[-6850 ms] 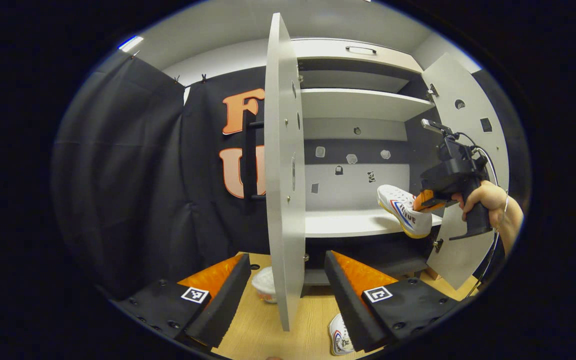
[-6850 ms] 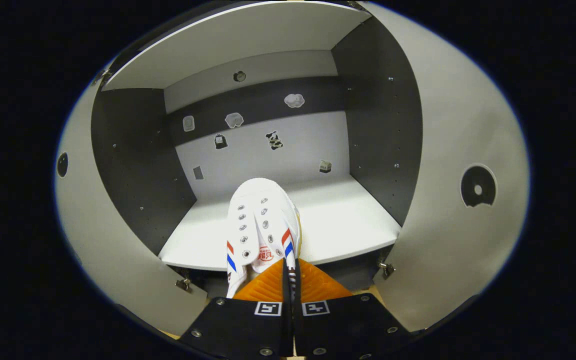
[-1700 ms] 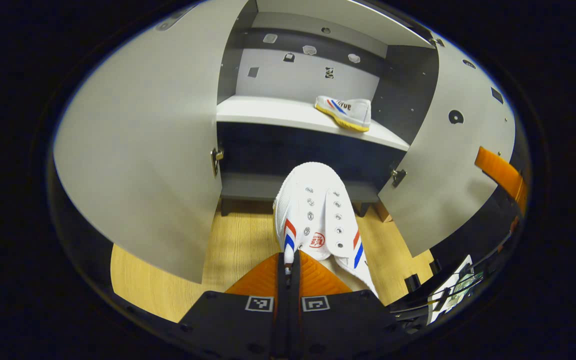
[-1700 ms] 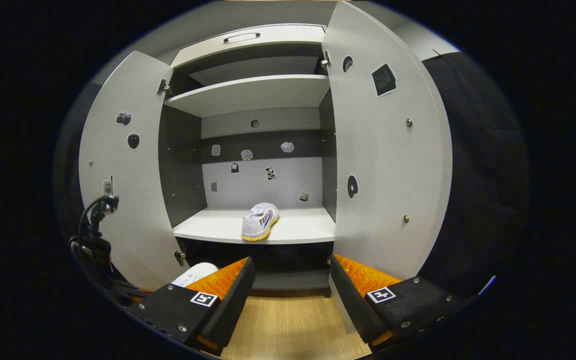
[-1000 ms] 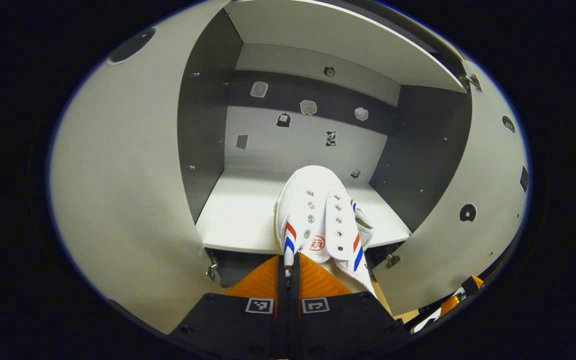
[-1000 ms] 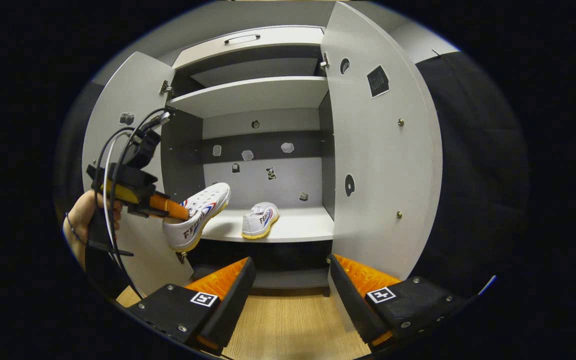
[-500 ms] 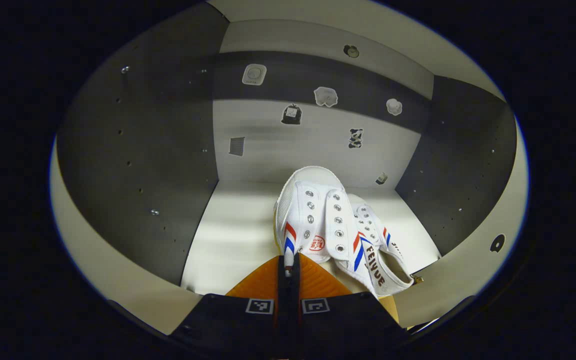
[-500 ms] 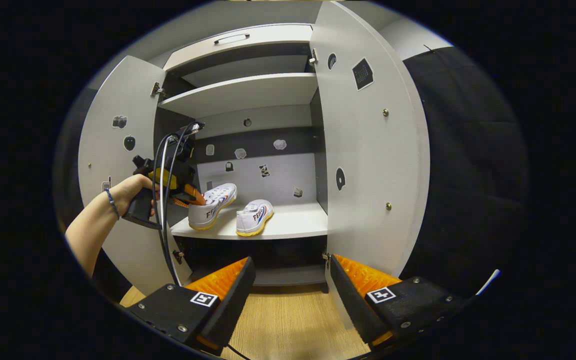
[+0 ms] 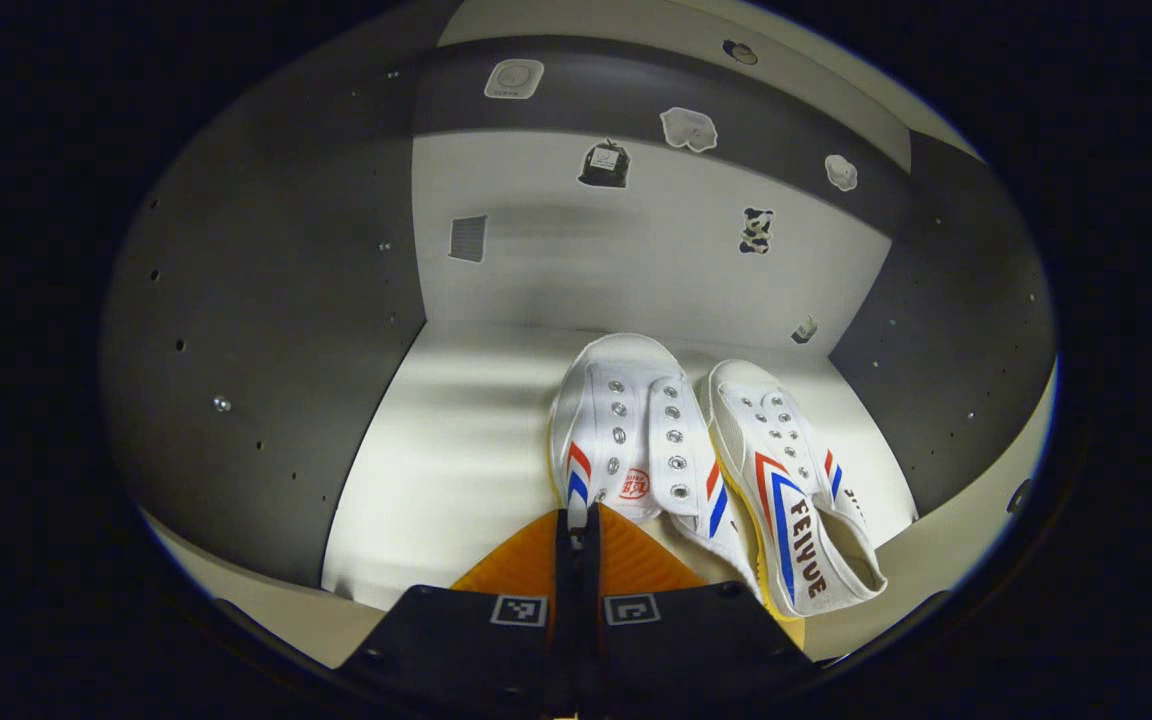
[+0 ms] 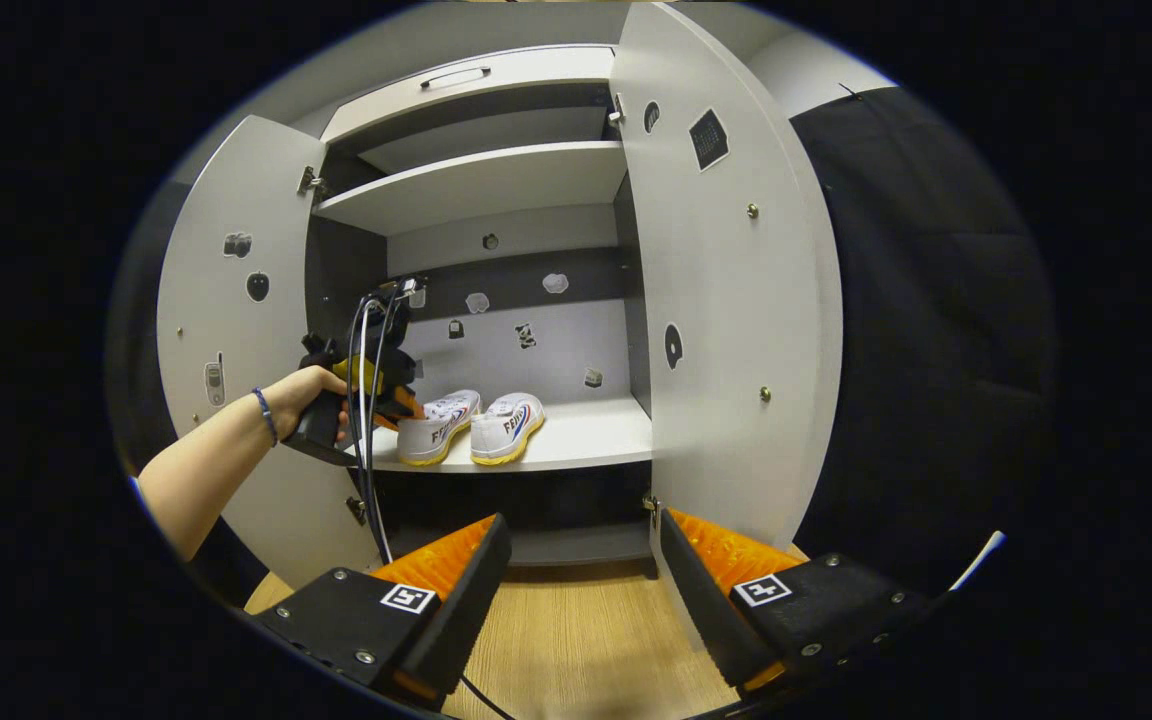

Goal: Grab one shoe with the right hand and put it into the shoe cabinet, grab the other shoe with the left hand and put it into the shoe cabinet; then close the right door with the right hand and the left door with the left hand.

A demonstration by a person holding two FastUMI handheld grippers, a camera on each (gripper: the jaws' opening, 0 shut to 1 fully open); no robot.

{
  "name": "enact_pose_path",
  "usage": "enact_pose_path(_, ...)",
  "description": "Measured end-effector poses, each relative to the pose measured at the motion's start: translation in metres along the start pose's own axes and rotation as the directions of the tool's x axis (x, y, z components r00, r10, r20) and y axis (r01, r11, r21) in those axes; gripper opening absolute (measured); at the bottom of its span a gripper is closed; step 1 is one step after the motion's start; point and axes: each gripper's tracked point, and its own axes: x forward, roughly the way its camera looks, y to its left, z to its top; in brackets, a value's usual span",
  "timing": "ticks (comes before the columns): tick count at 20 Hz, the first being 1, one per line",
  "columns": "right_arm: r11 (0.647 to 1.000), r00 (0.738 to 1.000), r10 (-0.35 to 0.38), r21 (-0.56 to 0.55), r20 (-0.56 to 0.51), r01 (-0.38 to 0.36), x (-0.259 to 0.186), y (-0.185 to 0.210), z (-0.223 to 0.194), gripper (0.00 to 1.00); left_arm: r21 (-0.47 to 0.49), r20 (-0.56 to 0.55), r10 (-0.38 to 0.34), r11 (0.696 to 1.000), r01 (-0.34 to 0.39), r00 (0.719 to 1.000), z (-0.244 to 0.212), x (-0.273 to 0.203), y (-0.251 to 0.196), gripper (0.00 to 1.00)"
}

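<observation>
On the cabinet shelf: both sneakers are sitting side by side.
Left gripper [image 9: 576, 520]: clenching the collar edge of the left sneaker [image 9: 626, 425], at 12 o'clock from its fingers.
Right sneaker [image 9: 786, 480]: lying at 2 o'clock, touching its mate.
Right gripper [image 10: 576, 560]: hanging spread and empty, facing the right door [image 10: 726, 300] at 1 o'clock.
Handling: canvas is looking light and soft; the collar rim is probably the surest hold.

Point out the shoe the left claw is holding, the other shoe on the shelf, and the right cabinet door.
held shoe [image 9: 626, 430], left gripper view, on its laced upper.
other shoe [image 9: 786, 480], left gripper view, on its striped side.
right cabinet door [image 10: 726, 330], right gripper view, on its inner face.
</observation>
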Motion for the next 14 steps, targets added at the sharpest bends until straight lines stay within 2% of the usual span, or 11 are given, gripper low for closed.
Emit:
enact_pose_path(2,1.000,1.000,0.006,0.001,-0.001,-0.006,-0.003,0.001,0.000,0.93,0.004,-0.012,0.012,1.000,-0.012,1.000,-0.004,-0.002,0.003,0.10)
enact_pose_path(6,1.000,1.000,0.016,-0.007,0.018,-0.016,-0.019,-0.002,0.008,0.93,0.047,0.083,0.021,0.999,-0.024,0.996,0.017,-0.022,0.001,0.34)
enact_pose_path(10,1.000,0.999,0.002,-0.013,0.036,-0.002,-0.040,-0.016,0.015,0.93,0.054,0.214,0.010,0.998,-0.023,0.977,0.037,-0.070,-0.006,0.32)
enact_pose_path(13,1.000,0.999,-0.018,-0.014,0.044,0.018,-0.053,-0.031,0.017,0.93,0.070,0.310,0.001,0.997,-0.024,0.951,0.045,-0.118,-0.012,0.53)
enact_pose_path(14,0.999,0.998,-0.029,-0.014,0.049,0.029,-0.057,-0.038,0.019,0.93,0.081,0.346,-0.006,0.996,-0.024,0.938,0.048,-0.135,-0.016,0.64)
